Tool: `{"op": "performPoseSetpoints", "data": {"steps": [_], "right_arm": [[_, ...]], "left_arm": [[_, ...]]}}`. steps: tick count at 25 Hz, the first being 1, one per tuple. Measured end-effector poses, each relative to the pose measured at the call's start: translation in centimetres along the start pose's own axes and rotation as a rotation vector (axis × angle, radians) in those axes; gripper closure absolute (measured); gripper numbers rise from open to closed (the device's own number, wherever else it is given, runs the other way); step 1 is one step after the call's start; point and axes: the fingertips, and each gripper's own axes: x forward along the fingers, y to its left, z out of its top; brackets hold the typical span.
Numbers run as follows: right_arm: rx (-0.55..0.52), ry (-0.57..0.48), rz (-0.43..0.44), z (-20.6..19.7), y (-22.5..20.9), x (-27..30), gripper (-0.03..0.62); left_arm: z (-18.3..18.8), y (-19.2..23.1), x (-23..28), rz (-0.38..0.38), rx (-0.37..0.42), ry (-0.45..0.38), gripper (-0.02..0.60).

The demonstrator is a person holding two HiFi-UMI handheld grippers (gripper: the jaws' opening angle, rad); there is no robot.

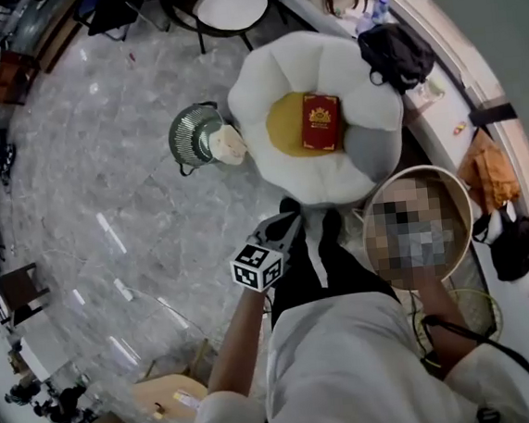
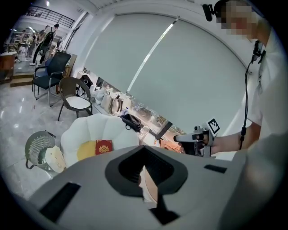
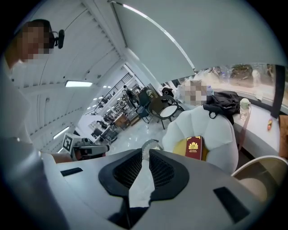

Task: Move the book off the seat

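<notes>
Below the head camera, the book (image 1: 320,121) lies flat, cover up, on the yellow centre of the white petal-shaped seat (image 1: 270,75). That shallow middle probably keeps it from sliding. The left tool (image 1: 287,222) is held out low in front of the person, pointing toward the seat but well apart from it. This looks like an approach, with no reach begun. The right tool does not show in this view. A fan (image 1: 194,134) stands on the floor just beside the seat.

Along the left tool (image 2: 145,157), the jaws are clenched together with nothing between them. The book (image 2: 104,147) sits off to the left, far beyond the tips. The right tool (image 2: 180,138) is held level at the right and also aims toward the seat.

Along the right tool (image 3: 145,161), the jaws stand almost together, with only a thin slit between them, and they grasp nothing. The book (image 3: 194,147) shows to the right of the tips on the seat (image 3: 211,126), with its near edge facing this tool. Either tool would have to spread its jaws before taking the book, most likely by an exposed edge, since the book lies flat against the cushion.
</notes>
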Motion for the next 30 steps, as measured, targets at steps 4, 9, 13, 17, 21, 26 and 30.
{"op": "performPoseSetpoints", "data": {"steps": [4,9,13,17,21,26,30], "right_arm": [[0.036,-0.016,-0.031,0.7,-1.7,2.6,0.542],[0.059,0.003,-0.064,0.1,-4.3,6.6,0.531],[0.08,0.029,-0.067,-1.4,-6.7,10.5,0.497],[0.091,0.05,-0.083,-2.9,-9.9,14.6,0.486],[0.086,0.074,-0.098,-4.6,-14.2,18.7,0.472],[0.08,0.11,-0.113,-7.6,-19.4,23.7,0.461],[0.088,0.14,-0.127,-10.3,-23.3,27.0,0.457]], "left_arm": [[-0.5,3.1,2.3,-0.017,-0.015,0.03,0.58],[-1.1,7.1,5.6,-0.044,-0.018,0.059,0.578],[-2.3,11.2,9.0,-0.053,-0.014,0.082,0.578],[-4.4,15.3,12.7,-0.059,-0.027,0.11,0.577],[-7.1,19.0,16.7,-0.065,-0.04,0.142,0.575],[-11.2,23.6,21.4,-0.046,-0.055,0.186,0.518],[-14.0,26.7,24.8,-0.036,-0.075,0.206,0.5]]}}
